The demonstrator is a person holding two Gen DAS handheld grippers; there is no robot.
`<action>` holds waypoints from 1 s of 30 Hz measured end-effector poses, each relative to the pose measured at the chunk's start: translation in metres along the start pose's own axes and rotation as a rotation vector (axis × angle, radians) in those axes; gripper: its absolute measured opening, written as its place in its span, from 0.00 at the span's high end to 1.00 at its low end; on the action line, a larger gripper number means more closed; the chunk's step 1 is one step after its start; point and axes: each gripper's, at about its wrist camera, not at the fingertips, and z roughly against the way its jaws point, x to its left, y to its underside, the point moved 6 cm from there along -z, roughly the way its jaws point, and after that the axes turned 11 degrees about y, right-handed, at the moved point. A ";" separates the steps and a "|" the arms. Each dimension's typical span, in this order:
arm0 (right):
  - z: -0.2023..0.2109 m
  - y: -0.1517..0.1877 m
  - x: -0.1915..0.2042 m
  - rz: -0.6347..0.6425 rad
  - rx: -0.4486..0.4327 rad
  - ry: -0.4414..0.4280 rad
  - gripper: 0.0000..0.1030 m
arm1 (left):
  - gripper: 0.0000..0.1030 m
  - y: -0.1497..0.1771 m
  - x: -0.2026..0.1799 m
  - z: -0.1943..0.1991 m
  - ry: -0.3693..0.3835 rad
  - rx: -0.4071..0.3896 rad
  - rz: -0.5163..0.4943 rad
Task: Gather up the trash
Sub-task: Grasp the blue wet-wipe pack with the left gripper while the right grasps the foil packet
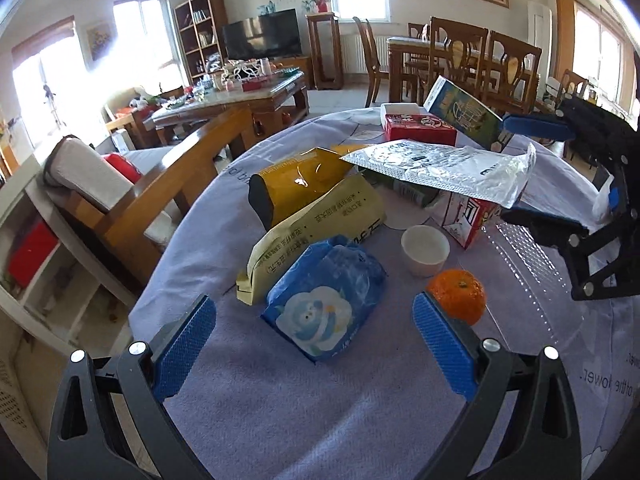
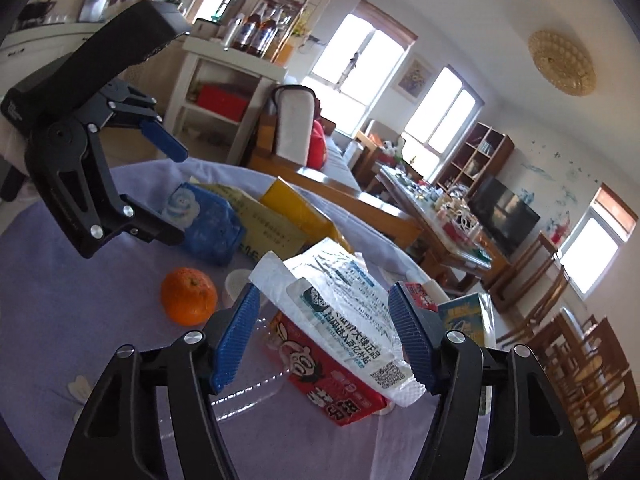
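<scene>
A pile of wrappers lies on the round table's lilac cloth (image 1: pixel 280 400). My left gripper (image 1: pixel 314 344) is open just above the cloth, and a blue tissue pack (image 1: pixel 328 300) lies right ahead of its pads. In the right wrist view the same gripper (image 2: pixel 172 188) hovers over that pack (image 2: pixel 212 224). My right gripper (image 2: pixel 324 338) straddles a silver-white foil wrapper (image 2: pixel 348 312) that rests on a red carton (image 2: pixel 332 376). A gap shows between its pads and the wrapper (image 1: pixel 440 160) in the left wrist view, where the right gripper (image 1: pixel 538 174) comes in from the right.
An orange (image 1: pixel 458 296) and a white cup (image 1: pixel 424 250) sit beside the pack. Behind lie a glossy yellow bag (image 1: pixel 304 188), a pale yellow bag (image 1: pixel 320 228), a red box (image 1: pixel 420 128) and a blue-green box (image 1: pixel 460 114). A wooden sofa (image 1: pixel 168 184) flanks the table's left edge.
</scene>
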 end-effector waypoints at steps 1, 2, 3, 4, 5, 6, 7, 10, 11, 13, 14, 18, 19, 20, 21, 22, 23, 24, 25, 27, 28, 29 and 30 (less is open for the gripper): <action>-0.002 0.002 0.000 0.002 0.008 -0.003 0.35 | 0.05 -0.001 0.000 -0.002 0.021 -0.002 0.012; -0.005 0.002 0.001 0.003 0.014 -0.003 0.35 | 0.05 0.000 0.002 -0.003 0.048 -0.002 0.026; -0.008 0.002 0.001 0.001 0.019 -0.006 0.40 | 0.05 0.000 0.003 -0.004 0.072 0.000 0.042; -0.011 0.002 0.002 -0.005 0.031 -0.017 0.45 | 0.07 0.001 0.005 -0.005 0.101 0.007 0.057; -0.015 0.002 0.001 -0.015 0.046 -0.031 0.50 | 0.09 0.002 0.006 -0.006 0.127 0.012 0.071; -0.017 0.002 0.001 -0.031 0.055 -0.043 0.53 | 0.15 0.002 0.007 -0.007 0.152 0.020 0.084; -0.019 0.002 0.001 -0.045 0.059 -0.057 0.55 | 0.21 0.003 0.008 -0.009 0.176 0.032 0.100; -0.020 0.001 -0.003 -0.085 0.067 -0.095 0.61 | 0.30 0.008 0.013 -0.017 0.241 0.073 0.161; -0.020 0.001 -0.004 -0.098 0.069 -0.105 0.63 | 0.33 0.007 0.012 -0.021 0.261 0.080 0.179; -0.019 -0.001 -0.005 -0.128 0.070 -0.136 0.72 | 0.40 0.007 0.014 -0.020 0.293 0.072 0.205; -0.017 -0.001 -0.006 -0.142 0.070 -0.147 0.77 | 0.43 0.007 0.014 -0.021 0.308 0.068 0.213; -0.012 -0.006 -0.016 -0.201 0.059 -0.146 0.84 | 0.52 0.007 0.009 -0.021 0.282 0.078 0.198; -0.009 -0.007 -0.019 -0.221 0.055 -0.150 0.86 | 0.59 0.007 0.006 -0.021 0.277 0.082 0.195; -0.006 -0.007 -0.023 -0.243 0.050 -0.153 0.89 | 0.59 0.006 0.004 -0.020 0.281 0.082 0.198; -0.002 -0.007 -0.028 -0.269 0.044 -0.157 0.90 | 0.60 0.006 0.001 -0.020 0.285 0.081 0.195; 0.002 -0.008 -0.033 -0.299 0.038 -0.166 0.91 | 0.61 0.006 -0.001 -0.020 0.285 0.080 0.186; 0.006 -0.008 -0.039 -0.329 0.031 -0.176 0.92 | 0.61 0.006 -0.004 -0.018 0.280 0.075 0.174; 0.010 -0.008 -0.044 -0.359 0.024 -0.186 0.93 | 0.62 0.006 -0.007 -0.016 0.269 0.065 0.166; 0.014 -0.008 -0.049 -0.391 0.018 -0.198 0.93 | 0.63 0.004 -0.008 -0.014 0.262 0.050 0.162; 0.023 -0.004 -0.060 -0.454 0.009 -0.230 0.94 | 0.78 0.002 -0.011 -0.007 0.275 0.005 0.175; 0.027 -0.004 -0.065 -0.483 0.003 -0.245 0.94 | 0.80 0.001 -0.011 -0.002 0.282 -0.021 0.184; 0.031 -0.003 -0.069 -0.508 -0.003 -0.256 0.94 | 0.80 0.000 -0.012 0.003 0.287 -0.041 0.188; 0.034 -0.003 -0.073 -0.529 -0.009 -0.264 0.94 | 0.80 0.000 -0.014 0.007 0.285 -0.059 0.186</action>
